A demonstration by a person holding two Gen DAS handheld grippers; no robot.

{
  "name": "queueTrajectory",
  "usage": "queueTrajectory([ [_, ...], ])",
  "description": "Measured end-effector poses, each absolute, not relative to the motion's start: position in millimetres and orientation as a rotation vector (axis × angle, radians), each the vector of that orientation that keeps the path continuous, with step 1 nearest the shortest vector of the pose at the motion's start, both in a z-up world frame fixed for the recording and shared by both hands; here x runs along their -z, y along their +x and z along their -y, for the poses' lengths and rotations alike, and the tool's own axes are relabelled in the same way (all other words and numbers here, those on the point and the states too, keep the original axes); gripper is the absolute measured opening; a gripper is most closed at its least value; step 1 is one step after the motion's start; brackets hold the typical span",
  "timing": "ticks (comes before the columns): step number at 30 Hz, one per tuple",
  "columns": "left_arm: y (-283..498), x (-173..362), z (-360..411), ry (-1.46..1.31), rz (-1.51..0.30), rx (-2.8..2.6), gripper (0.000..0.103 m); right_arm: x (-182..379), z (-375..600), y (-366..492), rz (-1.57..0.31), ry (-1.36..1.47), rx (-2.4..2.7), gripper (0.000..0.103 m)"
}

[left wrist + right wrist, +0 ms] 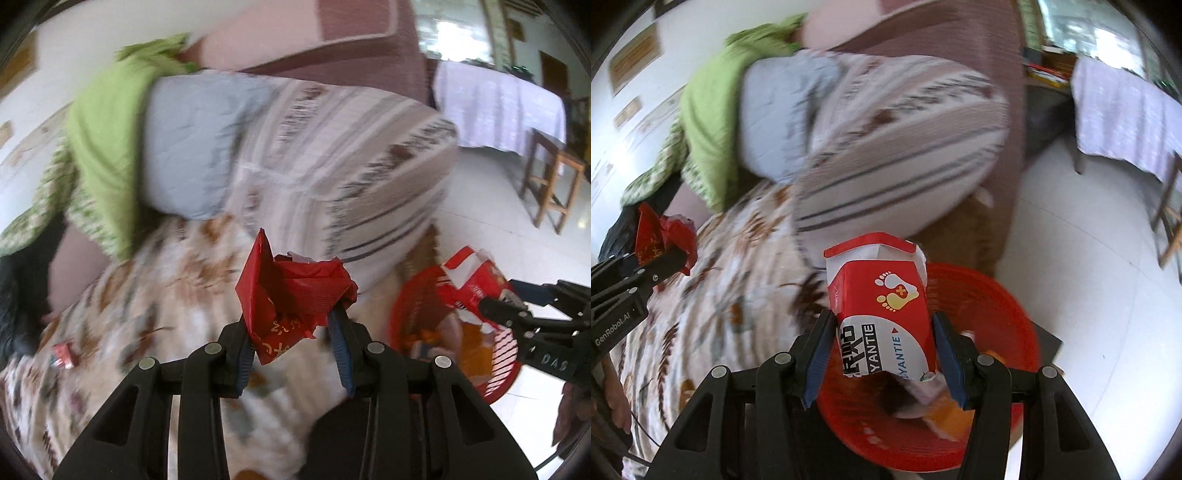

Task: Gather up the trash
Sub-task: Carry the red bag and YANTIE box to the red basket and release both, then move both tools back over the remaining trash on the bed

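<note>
Right gripper (882,354) clamps a red carton (882,314) above the red basket (1008,295); left gripper (295,347) grips a crumpled wrapper (291,295) beside it; one small scrap (63,355) remains on the bed (147,314)

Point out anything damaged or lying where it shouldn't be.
The red-and-white box in the right gripper is torn open along its bottom edge. A small red scrap lies on the patterned bedspread, not in the red basket.

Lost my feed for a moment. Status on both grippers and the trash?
Left gripper shut on red wrapper. Right gripper shut on red-white box, over red basket. Nothing blocking.
</note>
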State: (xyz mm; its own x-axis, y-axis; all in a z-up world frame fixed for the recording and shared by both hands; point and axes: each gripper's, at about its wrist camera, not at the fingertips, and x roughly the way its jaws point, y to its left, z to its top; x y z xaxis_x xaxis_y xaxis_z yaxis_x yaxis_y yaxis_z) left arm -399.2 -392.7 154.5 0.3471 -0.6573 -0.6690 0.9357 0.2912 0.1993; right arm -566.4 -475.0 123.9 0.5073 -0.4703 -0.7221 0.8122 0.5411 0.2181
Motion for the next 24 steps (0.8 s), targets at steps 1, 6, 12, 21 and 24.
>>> queueTrajectory([
  [1, -407, -151, 404, 0.643, -0.529, 1.154, 0.038, -122, 478, -572, -0.651, 0.604, 0.841, 0.057],
  [6, -432, -138, 439, 0.673, -0.563, 1.257, 0.073, -113, 492, -593, -0.637, 0.647, 0.878, 0.060],
  [12, -444, -127, 458, 0.658, -0.621, 1.344, 0.086, -107, 497, -604, -0.631, 0.663, 0.922, 0.076],
  [21, -415, -135, 424, 0.608, -0.632, 1.281, 0.086, -113, 490, -584, -0.614, 0.649, 0.875, 0.076],
  [24, -396, -142, 408, 0.584, -0.636, 1.239, 0.086, -118, 481, -563, -0.621, 0.625, 0.831, 0.076],
])
